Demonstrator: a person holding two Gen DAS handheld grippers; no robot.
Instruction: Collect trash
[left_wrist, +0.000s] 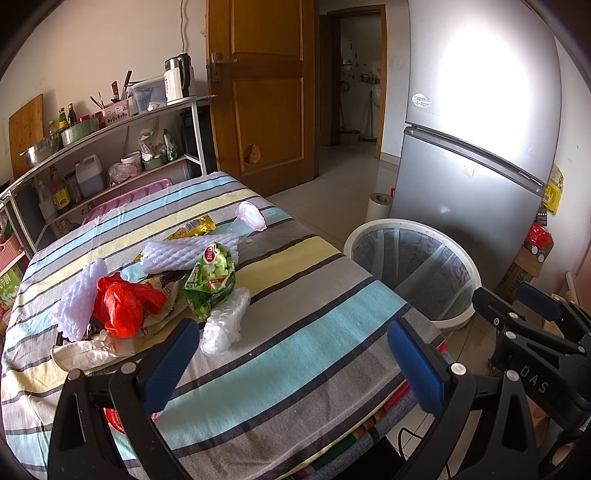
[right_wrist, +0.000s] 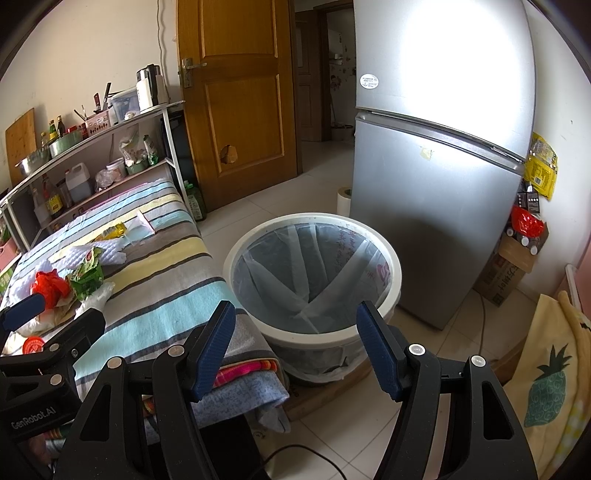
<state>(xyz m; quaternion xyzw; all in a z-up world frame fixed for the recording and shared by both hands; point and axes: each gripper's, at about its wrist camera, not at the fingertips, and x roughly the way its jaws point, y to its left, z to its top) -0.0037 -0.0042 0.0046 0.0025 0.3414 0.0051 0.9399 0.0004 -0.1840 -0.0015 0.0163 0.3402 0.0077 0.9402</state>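
A heap of trash — a red plastic bag (left_wrist: 123, 304), a green snack packet (left_wrist: 211, 282), white foam netting (left_wrist: 190, 253) and a crumpled clear bag (left_wrist: 223, 321) — is lying on the striped tablecloth (left_wrist: 314, 325), while a white lined bin (right_wrist: 314, 280) is standing open on the floor just beside it.

Each unit is a black plastic frame with triangular cut-outs and round silver screw heads at the joints. The left gripper (left_wrist: 291, 362) carries two blue ribbed pads (left_wrist: 171, 363); the right gripper (right_wrist: 297, 347) has matching blue ribbed fingers (right_wrist: 216, 345). White lettering reads "GenRobot.AI" on the left unit's body and "DAS" on the right unit's.
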